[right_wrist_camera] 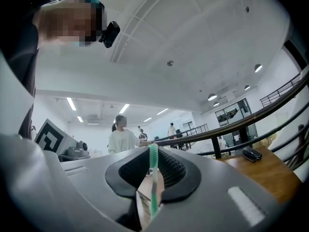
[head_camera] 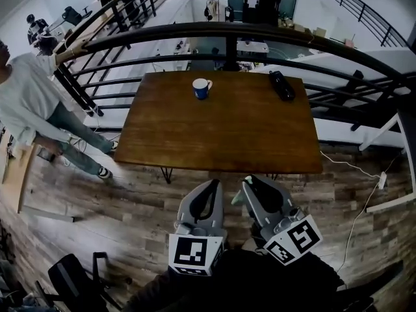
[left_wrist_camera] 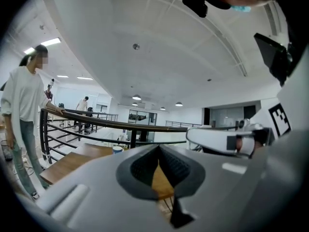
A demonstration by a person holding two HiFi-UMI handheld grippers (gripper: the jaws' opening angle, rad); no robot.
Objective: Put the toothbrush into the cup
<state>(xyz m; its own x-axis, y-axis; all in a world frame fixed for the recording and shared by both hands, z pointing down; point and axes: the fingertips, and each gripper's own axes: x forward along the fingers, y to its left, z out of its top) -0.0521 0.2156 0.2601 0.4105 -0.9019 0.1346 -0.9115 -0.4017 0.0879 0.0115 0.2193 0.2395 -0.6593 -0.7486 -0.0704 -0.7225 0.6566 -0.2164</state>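
A blue cup (head_camera: 202, 88) with a white rim stands at the far edge of the brown wooden table (head_camera: 227, 135); in the left gripper view the cup (left_wrist_camera: 117, 150) is small and far off. Both grippers are short of the table's near edge, over the wooden floor. My right gripper (head_camera: 249, 181) is shut on a green toothbrush (right_wrist_camera: 153, 178), which stands upright between its pads; a pale green end of the toothbrush (head_camera: 236, 199) pokes out at its side. My left gripper (head_camera: 213, 184) is shut, with nothing between its pads.
A black case-like object (head_camera: 282, 85) lies at the table's far right corner. A curved black railing (head_camera: 227, 31) runs behind the table. A person in a white top (head_camera: 32, 119) stands at the left. A white cable (head_camera: 354, 168) trails on the floor at the right.
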